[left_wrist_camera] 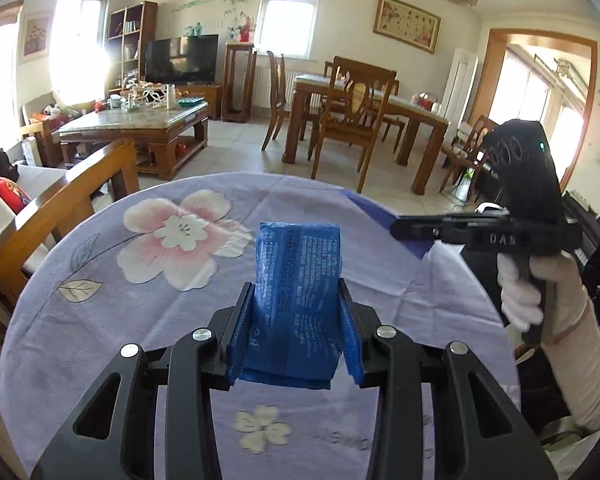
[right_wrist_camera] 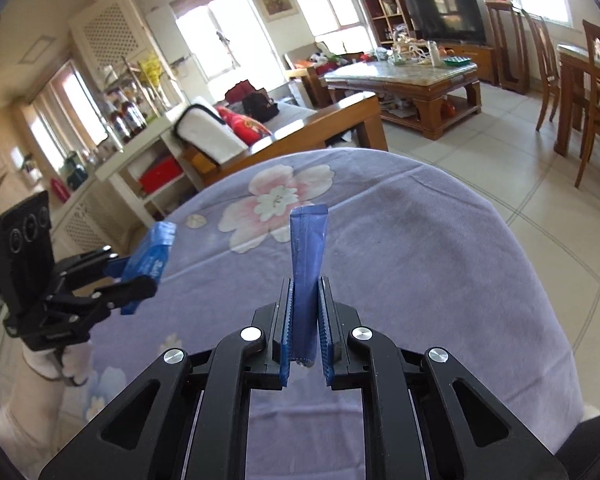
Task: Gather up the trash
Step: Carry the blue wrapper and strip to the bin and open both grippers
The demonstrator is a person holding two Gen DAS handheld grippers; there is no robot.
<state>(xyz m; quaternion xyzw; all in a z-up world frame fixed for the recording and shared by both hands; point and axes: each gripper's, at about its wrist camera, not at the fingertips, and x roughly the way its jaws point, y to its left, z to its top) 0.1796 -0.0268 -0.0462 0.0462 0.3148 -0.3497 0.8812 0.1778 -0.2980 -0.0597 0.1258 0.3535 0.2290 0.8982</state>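
Gripping blue wrappers (left_wrist_camera: 296, 280) (right_wrist_camera: 306, 264) — both grippers (left_wrist_camera: 296, 320) (right_wrist_camera: 305, 320) mid-cloth (left_wrist_camera: 120, 320), edges apart.

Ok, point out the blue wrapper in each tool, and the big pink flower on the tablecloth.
Left tool's blue wrapper (left_wrist_camera: 298, 280), left wrist view, middle of its printed face.
Right tool's blue wrapper (right_wrist_camera: 307, 256), right wrist view, narrow side above the pads.
Pink flower (left_wrist_camera: 180, 236), left wrist view, white centre of the bloom.

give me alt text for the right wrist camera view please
The right gripper is shut on a slim blue packet, held upright above a round table under a lilac floral cloth. At left, the left gripper holds a wider blue wrapper.
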